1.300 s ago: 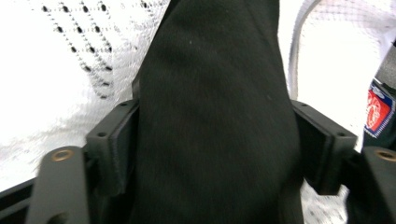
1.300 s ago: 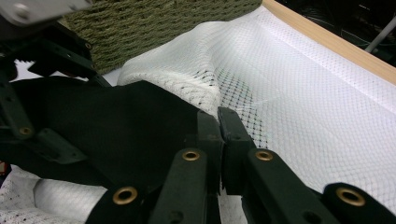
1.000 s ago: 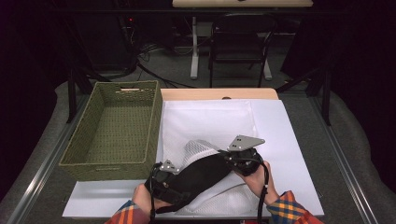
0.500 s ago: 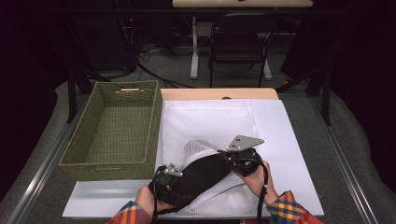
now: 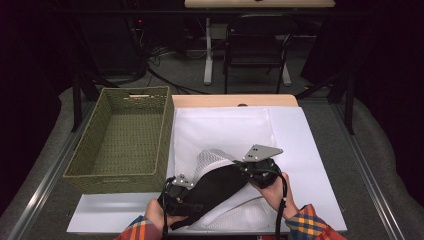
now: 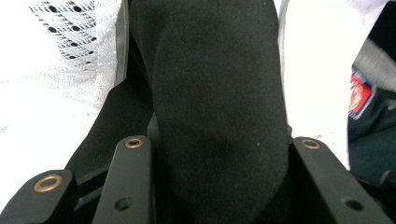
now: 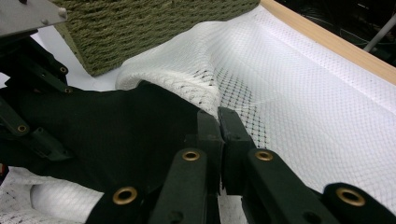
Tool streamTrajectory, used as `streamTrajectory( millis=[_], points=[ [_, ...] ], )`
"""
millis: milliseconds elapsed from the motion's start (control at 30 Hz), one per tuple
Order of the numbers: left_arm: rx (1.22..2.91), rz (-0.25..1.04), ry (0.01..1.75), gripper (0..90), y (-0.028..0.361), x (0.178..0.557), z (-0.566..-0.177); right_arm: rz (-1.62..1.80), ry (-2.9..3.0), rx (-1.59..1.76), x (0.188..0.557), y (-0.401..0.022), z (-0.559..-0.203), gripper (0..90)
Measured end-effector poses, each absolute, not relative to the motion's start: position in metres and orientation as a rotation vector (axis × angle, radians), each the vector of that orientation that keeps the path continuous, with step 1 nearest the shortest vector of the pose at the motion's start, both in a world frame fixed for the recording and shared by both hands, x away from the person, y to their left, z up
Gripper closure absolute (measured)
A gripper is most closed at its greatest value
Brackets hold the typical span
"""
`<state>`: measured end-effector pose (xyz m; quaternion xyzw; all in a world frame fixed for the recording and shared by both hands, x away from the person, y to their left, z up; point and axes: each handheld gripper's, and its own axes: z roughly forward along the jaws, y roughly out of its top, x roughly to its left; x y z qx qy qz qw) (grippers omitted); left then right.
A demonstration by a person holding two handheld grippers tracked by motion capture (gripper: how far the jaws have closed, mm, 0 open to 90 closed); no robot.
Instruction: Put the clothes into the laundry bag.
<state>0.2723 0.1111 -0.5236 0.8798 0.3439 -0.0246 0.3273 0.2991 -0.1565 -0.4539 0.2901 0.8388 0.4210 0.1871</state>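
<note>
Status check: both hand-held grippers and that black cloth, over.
Left hand-held gripper just been closing, black cloth between jaws. Right hand-held gripper shut on white mesh bag edge. Wicker basket beside, not obstructing.

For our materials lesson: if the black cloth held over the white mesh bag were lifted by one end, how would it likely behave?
The black cloth would probably droop: it sags in soft folds between the left claw and the right claw. It looks light, lying on the white mesh bag without flattening its puffed edge. Its matt surface suggests it will not slip easily.
</note>
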Motion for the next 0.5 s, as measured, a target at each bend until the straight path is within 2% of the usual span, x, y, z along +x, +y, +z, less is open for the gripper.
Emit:
streamTrajectory(
  millis=[333, 500],
  points=[
    [2.198, -0.160, 0.971, 58.8, 0.1138, 0.2751, -0.5191, 1.184, 2.366, 0.820, 0.2998, -0.1560, -0.4546, 88.9],
    [2.177, -0.162, 0.980, 58.6, 0.1103, 0.2747, -0.5161, 1.181, 2.368, 0.818, 0.2997, -0.1553, -0.4546, 88.9]
  ],
)
